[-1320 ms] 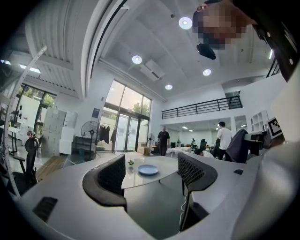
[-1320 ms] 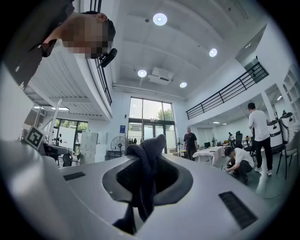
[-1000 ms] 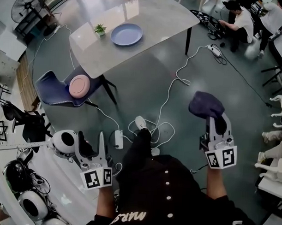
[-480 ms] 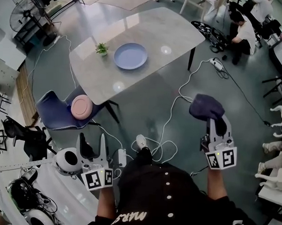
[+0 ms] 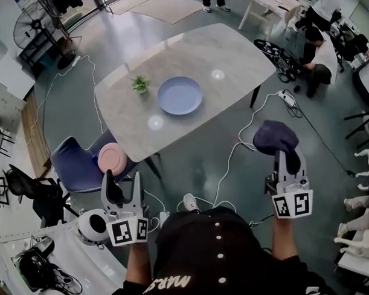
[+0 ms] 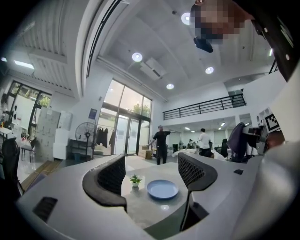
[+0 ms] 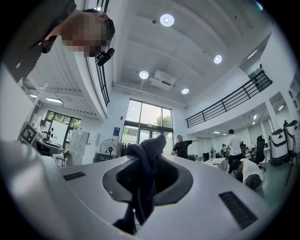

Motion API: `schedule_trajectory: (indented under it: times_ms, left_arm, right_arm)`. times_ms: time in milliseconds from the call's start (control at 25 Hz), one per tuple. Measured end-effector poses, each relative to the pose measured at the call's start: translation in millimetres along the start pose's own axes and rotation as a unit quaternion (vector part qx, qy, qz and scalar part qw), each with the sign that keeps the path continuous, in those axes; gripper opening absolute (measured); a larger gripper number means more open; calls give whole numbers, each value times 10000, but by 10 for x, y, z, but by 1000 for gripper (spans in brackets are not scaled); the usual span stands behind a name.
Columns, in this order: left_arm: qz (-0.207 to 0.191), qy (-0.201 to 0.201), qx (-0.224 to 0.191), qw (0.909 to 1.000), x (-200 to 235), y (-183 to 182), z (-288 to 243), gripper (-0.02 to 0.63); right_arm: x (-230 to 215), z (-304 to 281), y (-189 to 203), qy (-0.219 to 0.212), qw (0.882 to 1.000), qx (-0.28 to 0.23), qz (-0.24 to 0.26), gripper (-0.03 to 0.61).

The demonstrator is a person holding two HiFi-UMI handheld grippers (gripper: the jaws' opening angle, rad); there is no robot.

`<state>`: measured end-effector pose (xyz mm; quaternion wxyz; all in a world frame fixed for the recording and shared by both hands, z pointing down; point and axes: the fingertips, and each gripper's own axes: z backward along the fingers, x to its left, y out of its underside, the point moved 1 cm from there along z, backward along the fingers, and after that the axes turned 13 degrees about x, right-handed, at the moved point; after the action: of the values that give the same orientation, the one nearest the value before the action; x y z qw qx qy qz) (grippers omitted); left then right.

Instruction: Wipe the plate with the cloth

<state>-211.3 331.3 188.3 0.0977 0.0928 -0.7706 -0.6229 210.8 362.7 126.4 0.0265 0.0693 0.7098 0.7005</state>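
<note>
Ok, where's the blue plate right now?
In the head view, the blue plate lies near the middle of the grey table, just right of the small potted plant.

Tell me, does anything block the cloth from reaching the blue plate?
Nothing visible does. The right hand-held gripper holds the cloth above open floor; only bare tabletop leads to the plate.

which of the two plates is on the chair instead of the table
The pink plate: it rests on the seat of the blue chair at the table's near edge. The blue plate lies on the table itself.
</note>
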Motion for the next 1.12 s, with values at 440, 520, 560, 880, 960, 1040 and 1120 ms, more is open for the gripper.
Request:
schedule_trajectory:
  times_ms: [440,520,560,880,960,1040,1120]
  left_arm:
    - [-75,102,336,9994,93,93,-654,348]
    - [-55,91,420,9991,77,131,-785,348]
    - [-35,72,458,9989,80,146,-851,348]
    - [53,-101,510,9986,39,-42,-1627,348]
    - [38,-140,522,9985,5,-118,-1847,348]
    - [71,-194,560,9982,-18,-189,-2071,348]
    - [118,-279,586,9978,-23,-279,-2288,348]
  right_arm:
    - [18,-537,263,-95,9996,228,-125,31]
    - [-13,-670,297,-145,9996,229,-92,31]
    - [-36,-748,302,-169,9996,201,-87,31]
    - [-377,-1673,295,-457,9988,103,-122,31]
    - [-463,-1921,292,-559,9983,118,-103,31]
    - [-548,-2176,269,-658,9977,127,-58,31]
    - [-641,-2442,221,-771,9970,105,14,31]
